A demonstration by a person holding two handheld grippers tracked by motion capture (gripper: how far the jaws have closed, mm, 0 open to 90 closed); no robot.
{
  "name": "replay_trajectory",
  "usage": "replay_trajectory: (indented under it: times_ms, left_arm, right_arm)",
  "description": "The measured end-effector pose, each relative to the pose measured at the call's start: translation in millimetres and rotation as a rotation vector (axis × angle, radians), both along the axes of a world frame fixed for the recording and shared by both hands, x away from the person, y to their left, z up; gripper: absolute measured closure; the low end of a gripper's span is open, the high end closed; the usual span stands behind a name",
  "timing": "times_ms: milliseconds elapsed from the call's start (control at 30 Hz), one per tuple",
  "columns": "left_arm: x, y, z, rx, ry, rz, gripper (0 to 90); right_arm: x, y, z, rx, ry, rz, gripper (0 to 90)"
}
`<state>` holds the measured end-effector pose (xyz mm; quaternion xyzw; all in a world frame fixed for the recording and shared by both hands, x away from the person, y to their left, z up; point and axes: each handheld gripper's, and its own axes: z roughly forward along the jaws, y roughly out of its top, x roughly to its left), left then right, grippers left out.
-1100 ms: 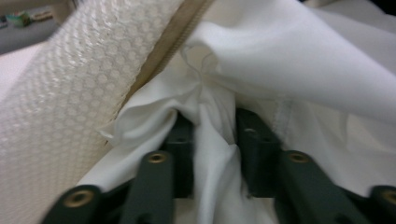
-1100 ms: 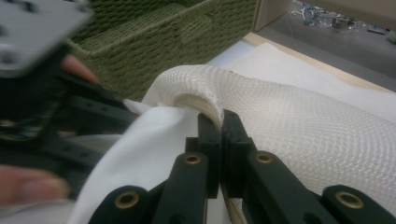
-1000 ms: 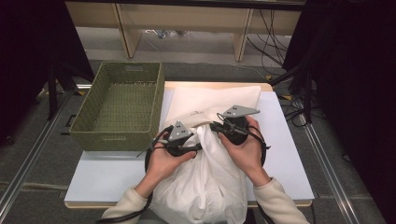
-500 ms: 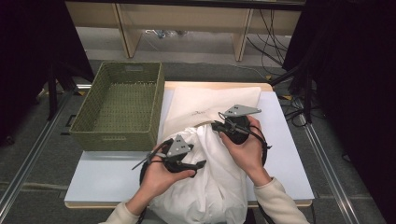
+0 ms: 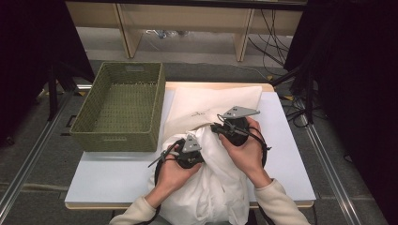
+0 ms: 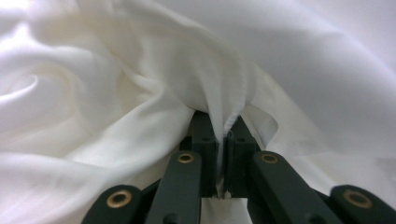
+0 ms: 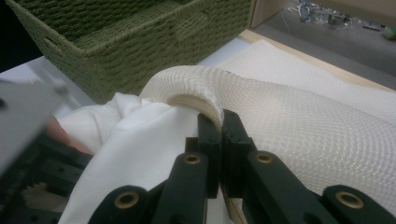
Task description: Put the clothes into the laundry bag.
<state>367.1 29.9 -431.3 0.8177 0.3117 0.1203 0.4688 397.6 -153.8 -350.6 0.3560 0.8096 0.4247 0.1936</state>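
Now the left gripper (image 6: 223, 140) has just pinched the cloth (image 6: 140, 107), the right gripper (image 7: 222, 128) clamps the bag (image 7: 299, 121) rim — a thin fold may slip out.

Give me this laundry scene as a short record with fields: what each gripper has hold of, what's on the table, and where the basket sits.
work in hand: stuffing a white cloth into a mesh bag
left gripper: jaws have just closed, pinching a fold of the white cloth
right gripper: shut on the mesh bag's rim, holding its mouth up
mesh bag: lies flat on the table, mouth toward the person
white cloth: partly in the bag's mouth, the rest bunched at the near table edge
basket: green woven, left of the bag
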Motion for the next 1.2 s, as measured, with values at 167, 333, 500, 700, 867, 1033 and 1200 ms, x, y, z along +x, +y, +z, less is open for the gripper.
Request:
replay_trajectory:
  times_ms: [167, 333, 500, 700, 867, 1033, 1200]
  left_arm:
    - [-7.1, 7.3, 33.3, -0.110, -0.102, 0.023, 85.2]
    - [6.2, 1.3, 28.6, -0.105, -0.096, 0.042, 85.0]
    - [38.2, -3.8, -7.4, -0.016, -0.034, 0.120, 82.6]
    - [27.9, -0.9, 5.0, -0.024, -0.071, 0.058, 68.4]
    - [8.9, 13.9, 21.4, -0.043, -0.168, 0.007, 46.2]
    - [-13.6, 34.5, 39.8, -0.092, -0.163, -0.009, 34.2]
    - [-5.5, 48.6, 30.5, -0.008, -0.152, 0.036, 29.5]
  right_arm:
    - [-5.6, 4.5, 3.6, 0.015, 0.000, 0.005, 88.9]
    - [-11.2, 6.5, 10.3, 0.028, -0.035, 0.037, 88.9]
    - [-6.4, 9.0, 1.0, 0.011, -0.009, 0.041, 89.0]
    - [0.2, 0.5, 0.8, 0.021, -0.001, 0.017, 89.0]
    - [-0.1, -0.9, 1.3, 0.017, 0.000, 0.014, 89.0]
    - [0.8, -3.6, 2.1, 0.019, -0.002, 0.006, 88.9]
    - [1.9, -4.2, 2.1, 0.016, -0.006, 0.003, 88.9]
